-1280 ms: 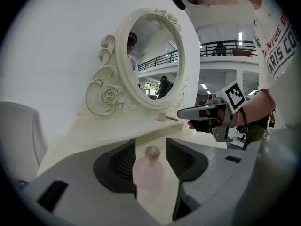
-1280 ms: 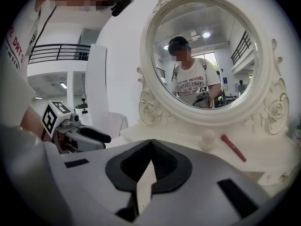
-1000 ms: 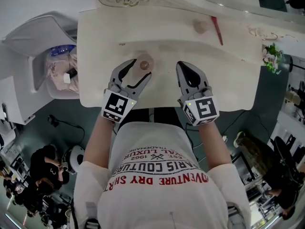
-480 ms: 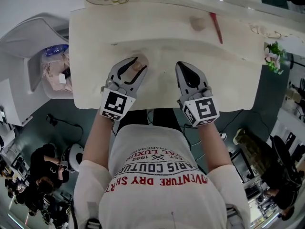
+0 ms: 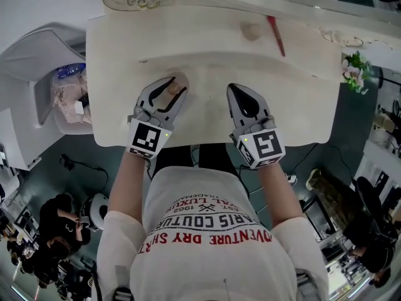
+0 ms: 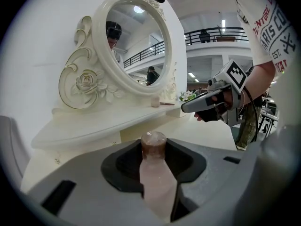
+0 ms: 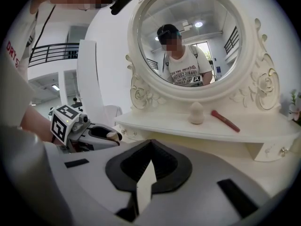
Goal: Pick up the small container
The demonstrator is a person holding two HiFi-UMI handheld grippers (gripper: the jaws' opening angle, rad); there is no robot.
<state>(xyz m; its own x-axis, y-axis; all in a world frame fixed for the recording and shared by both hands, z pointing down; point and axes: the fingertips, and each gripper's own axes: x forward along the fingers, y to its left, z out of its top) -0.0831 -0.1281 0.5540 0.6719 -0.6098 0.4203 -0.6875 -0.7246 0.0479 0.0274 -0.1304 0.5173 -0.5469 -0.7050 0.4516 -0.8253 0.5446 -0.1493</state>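
Note:
The small container (image 5: pixel 175 88) is a pale pink bottle with a brownish cap (image 6: pixel 154 144), standing on the cream vanity top (image 5: pixel 207 61). My left gripper (image 5: pixel 170 86) reaches over the table's front edge. Its jaws are closing, with the container between them, and in the left gripper view (image 6: pixel 154 166) the bottle fills the gap and both sides touch it. My right gripper (image 5: pixel 234 90) hovers a hand's width to the right, shut with nothing in it. In the right gripper view (image 7: pixel 150 144) its tips meet.
An oval mirror (image 6: pixel 134 41) in a carved frame stands at the back. On the raised shelf lie a beige egg-shaped sponge (image 5: pixel 250 31) and a red stick (image 5: pixel 276 35). Small flowers (image 5: pixel 352 68) sit at the right end. A white bin (image 5: pixel 62 93) stands left of the table.
The left jaws, wide open beside the container a second ago, have come in around it and narrowed onto it. The right gripper has stayed in place and shut.

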